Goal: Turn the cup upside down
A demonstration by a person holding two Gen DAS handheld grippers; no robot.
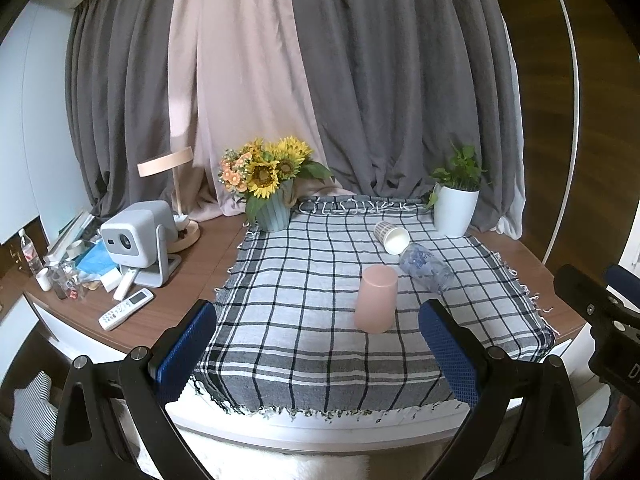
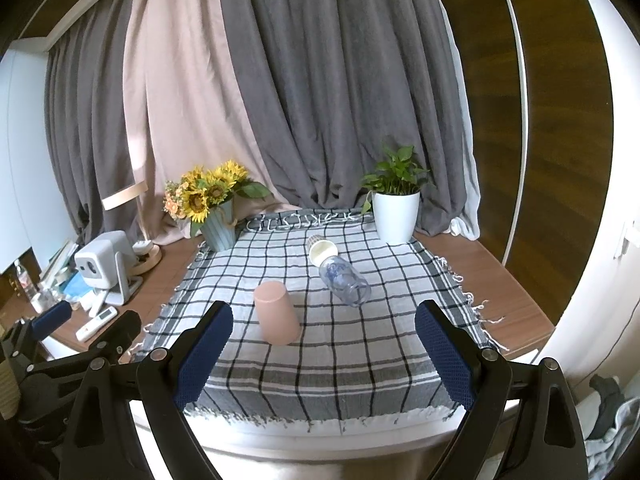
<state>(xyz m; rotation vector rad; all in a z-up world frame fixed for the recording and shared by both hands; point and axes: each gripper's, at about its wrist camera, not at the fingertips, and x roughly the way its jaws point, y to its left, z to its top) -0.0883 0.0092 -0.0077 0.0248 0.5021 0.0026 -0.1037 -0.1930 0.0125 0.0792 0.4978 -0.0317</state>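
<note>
Grey curtains behind, checked cloth (image 1: pixel 304 340) on desk: I judge the flip done, as the plain pink plastic cup (image 1: pixel 376 299) stands mouth-down mid-cloth, while my left gripper (image 1: pixel 318 348) and right gripper (image 2: pixel 324 350) hang spread wide, empty, well short of it.

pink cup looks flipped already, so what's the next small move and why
Probably just hold both grippers back, or retreat slightly. The pink cup stands mouth-down on the checked cloth, closed base up, so the flip looks done. The left gripper and right gripper are open, empty and short of it. The paper cup and clear bottle lie on their sides behind.
</note>
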